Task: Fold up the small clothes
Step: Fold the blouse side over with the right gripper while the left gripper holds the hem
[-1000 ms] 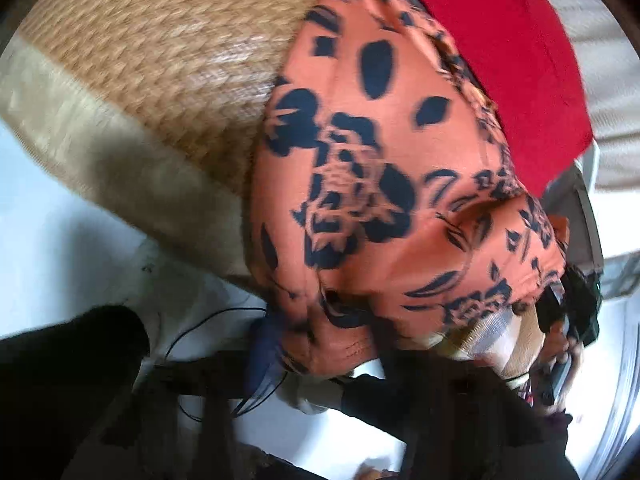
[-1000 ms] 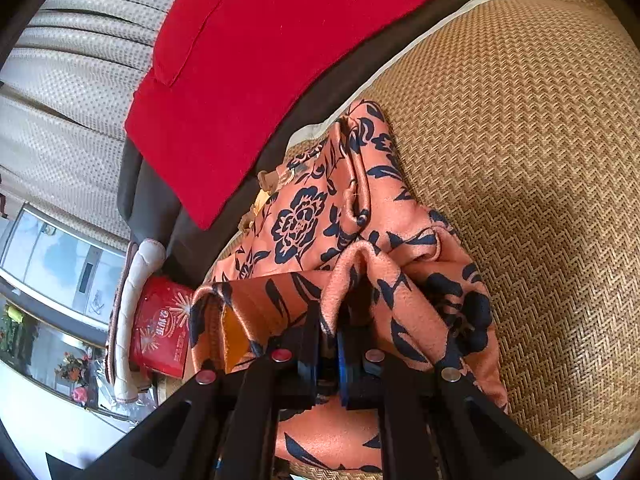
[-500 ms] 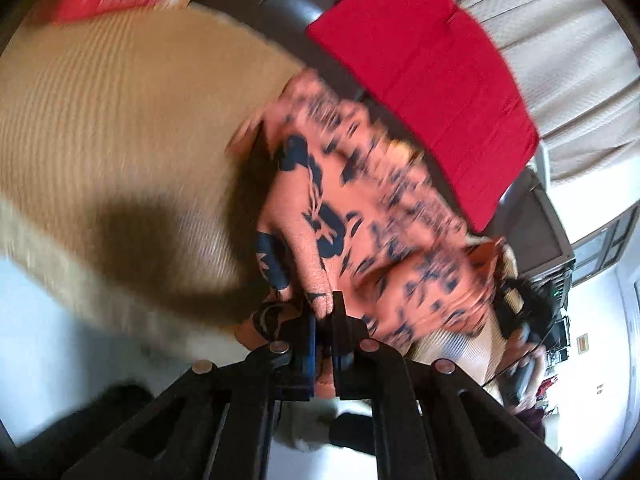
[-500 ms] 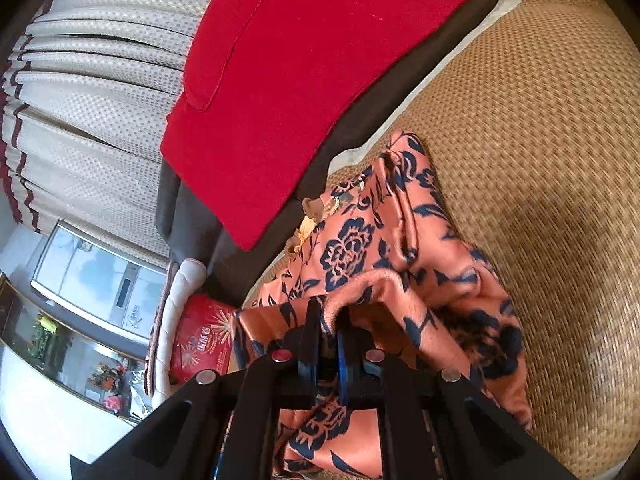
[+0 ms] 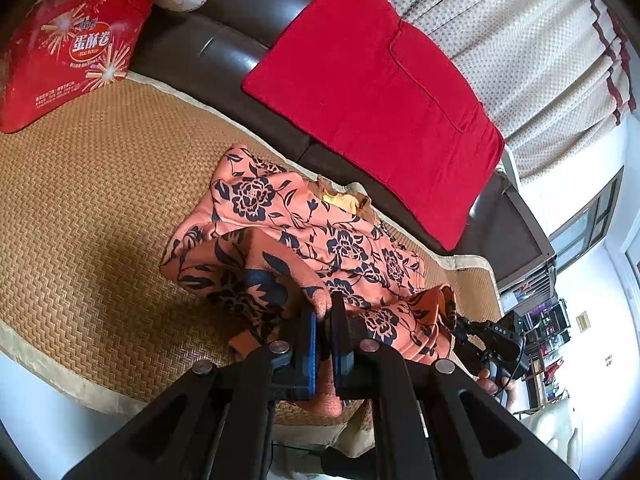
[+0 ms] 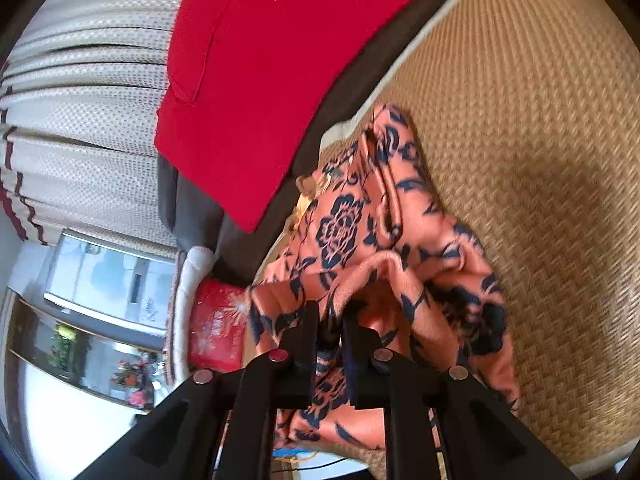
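Garment (image 5: 320, 236): small orange piece with dark blue floral print, lying rumpled on the woven mat (image 5: 92, 216) of a sofa seat, just in front of the dark backrest and the red cushion (image 5: 372, 96). Red snack bag (image 5: 60, 60) well apart, at the mat's far corner.

Left tool (image 5: 324, 332): pressed together on a fold of the garment's near edge. A second ago this view was filled by cloth at close range; now the whole piece shows from above, so the pinched edge has been lifted clear of the mat.

Right tool (image 6: 330, 320): was clamped on the other corner half a second ago; its jaws are now opening, cloth between them but a gap visible beside each pad.

Reading: right corner is being let go while left holds its edge up. Likely the fold is being laid over, or the right is regripping. Garment not yet flat or squared.
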Demonstrator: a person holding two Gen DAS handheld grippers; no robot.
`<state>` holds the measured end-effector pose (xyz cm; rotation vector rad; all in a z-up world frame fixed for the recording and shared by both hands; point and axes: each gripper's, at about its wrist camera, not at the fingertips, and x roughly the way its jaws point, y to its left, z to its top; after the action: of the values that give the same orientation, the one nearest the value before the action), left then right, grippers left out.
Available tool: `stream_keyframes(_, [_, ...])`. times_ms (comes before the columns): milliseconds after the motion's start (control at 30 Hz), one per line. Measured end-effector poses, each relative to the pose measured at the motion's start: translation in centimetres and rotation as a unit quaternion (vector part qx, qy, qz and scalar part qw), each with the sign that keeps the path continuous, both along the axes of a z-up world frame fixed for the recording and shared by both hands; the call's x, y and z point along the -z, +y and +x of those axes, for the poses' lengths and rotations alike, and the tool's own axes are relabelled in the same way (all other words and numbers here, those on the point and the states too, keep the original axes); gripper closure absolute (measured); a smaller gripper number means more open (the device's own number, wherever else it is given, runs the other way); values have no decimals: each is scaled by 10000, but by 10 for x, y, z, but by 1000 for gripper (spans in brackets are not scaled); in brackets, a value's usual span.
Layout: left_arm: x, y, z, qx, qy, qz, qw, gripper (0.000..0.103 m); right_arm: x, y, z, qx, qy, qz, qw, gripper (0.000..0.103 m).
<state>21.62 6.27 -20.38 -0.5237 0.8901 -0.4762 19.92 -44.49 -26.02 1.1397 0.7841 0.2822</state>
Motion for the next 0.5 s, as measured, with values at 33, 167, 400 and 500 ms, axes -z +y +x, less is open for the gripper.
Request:
stream_keyframes(33, [4, 0, -3, -8, 9, 7, 10000, 97, 1, 1, 2, -50, 1, 101, 9999, 87])
stream_keyframes(167, [2, 5, -5, -63, 11, 22, 10000, 97, 7, 7, 7, -195, 34, 563, 9982, 54])
stream_keyframes(400, [0, 7, -10, -30, 9, 56, 10000, 97, 15, 5, 6, 236, 28, 962, 9951, 27])
stream_keyframes(500, [2, 8, -11, -40, 53, 49, 10000, 97, 48, -1, 5, 649, 469, 1637, 9833, 27])
